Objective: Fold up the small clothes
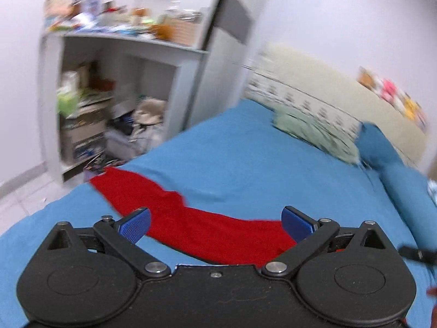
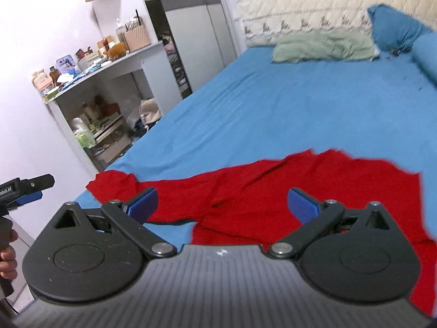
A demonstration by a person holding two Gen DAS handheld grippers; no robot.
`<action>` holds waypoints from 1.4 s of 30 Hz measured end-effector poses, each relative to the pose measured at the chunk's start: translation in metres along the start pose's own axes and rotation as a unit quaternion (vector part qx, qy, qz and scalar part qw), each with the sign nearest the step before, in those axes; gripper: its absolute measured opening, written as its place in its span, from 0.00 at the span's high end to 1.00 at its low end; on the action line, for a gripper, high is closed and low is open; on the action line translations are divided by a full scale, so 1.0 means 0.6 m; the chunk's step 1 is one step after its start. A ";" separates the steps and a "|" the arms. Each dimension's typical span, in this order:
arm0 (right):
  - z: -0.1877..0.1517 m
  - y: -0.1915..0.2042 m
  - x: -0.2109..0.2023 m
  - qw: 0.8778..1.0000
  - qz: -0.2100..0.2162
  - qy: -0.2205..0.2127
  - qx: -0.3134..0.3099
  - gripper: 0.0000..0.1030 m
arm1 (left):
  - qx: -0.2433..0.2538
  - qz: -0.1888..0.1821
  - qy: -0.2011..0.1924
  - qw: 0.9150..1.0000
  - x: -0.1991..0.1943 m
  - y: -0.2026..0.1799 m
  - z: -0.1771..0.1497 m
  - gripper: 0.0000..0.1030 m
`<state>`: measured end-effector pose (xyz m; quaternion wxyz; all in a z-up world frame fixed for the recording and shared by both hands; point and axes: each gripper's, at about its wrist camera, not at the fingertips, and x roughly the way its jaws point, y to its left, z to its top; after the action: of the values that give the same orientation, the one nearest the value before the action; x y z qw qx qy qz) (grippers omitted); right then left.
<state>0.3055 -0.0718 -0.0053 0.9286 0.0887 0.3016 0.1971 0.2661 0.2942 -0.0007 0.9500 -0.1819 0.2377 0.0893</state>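
Our left gripper and right gripper both hang released, jaws spread wide, above the crumpled red fabric garment, which lies near the edge of the blue-sheeted bed.

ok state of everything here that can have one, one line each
left gripper: open, holding nothing, above the garment
right gripper: open, holding nothing, above the garment
red garment: spread out and rumpled on the sheet, not folded
blue sheet: laid over the bed, lightly creased
green cloth: crumpled near the headboard
blue pillow: propped against the headboard
wardrobe: dark gap at its left edge, maybe ajar
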 end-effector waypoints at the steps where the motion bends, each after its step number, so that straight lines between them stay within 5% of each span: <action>1: -0.009 0.006 0.021 1.000 0.002 0.004 0.003 0.00 | -0.015 0.008 0.000 1.000 0.020 0.027 -0.002 0.02; 8: -0.066 0.036 0.153 0.999 -0.010 0.029 -0.010 0.00 | -0.096 0.071 0.015 0.993 0.160 0.168 -0.025 0.29; 14: -0.106 0.043 0.222 0.999 -0.009 0.042 -0.032 0.00 | -0.152 0.078 0.035 0.985 0.251 0.238 -0.046 0.45; 19: -0.125 0.034 0.253 0.998 0.000 0.042 -0.038 0.00 | -0.130 0.081 0.016 0.988 0.291 0.235 -0.048 0.48; 22: -0.131 0.026 0.263 0.999 0.001 0.039 -0.035 0.00 | -0.103 0.103 0.019 0.989 0.319 0.224 -0.039 0.66; 24: -0.133 0.020 0.265 0.999 0.001 0.034 -0.034 0.00 | -0.093 0.114 0.020 0.989 0.328 0.218 -0.035 0.94; 27: -0.133 0.013 0.264 0.999 -0.006 0.029 -0.033 0.00 | -0.090 0.112 0.018 0.989 0.323 0.205 -0.030 0.94; 31: -0.123 -0.004 0.245 1.000 -0.011 0.013 -0.023 0.00 | -0.049 0.093 -0.008 0.994 0.295 0.154 -0.007 0.94; 36: -0.096 -0.035 0.198 0.999 -0.029 -0.014 0.005 0.00 | 0.019 0.008 -0.039 0.999 0.246 0.008 0.028 0.94; 42: -0.059 -0.101 0.104 0.994 -0.079 -0.075 0.020 0.00 | 0.116 -0.125 -0.037 0.985 0.203 -0.250 -0.008 0.94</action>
<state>0.3495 -0.0993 -0.0836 0.9593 0.0977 0.2412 0.1100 0.4085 0.1650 -0.0180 0.9765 -0.0952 0.1862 -0.0516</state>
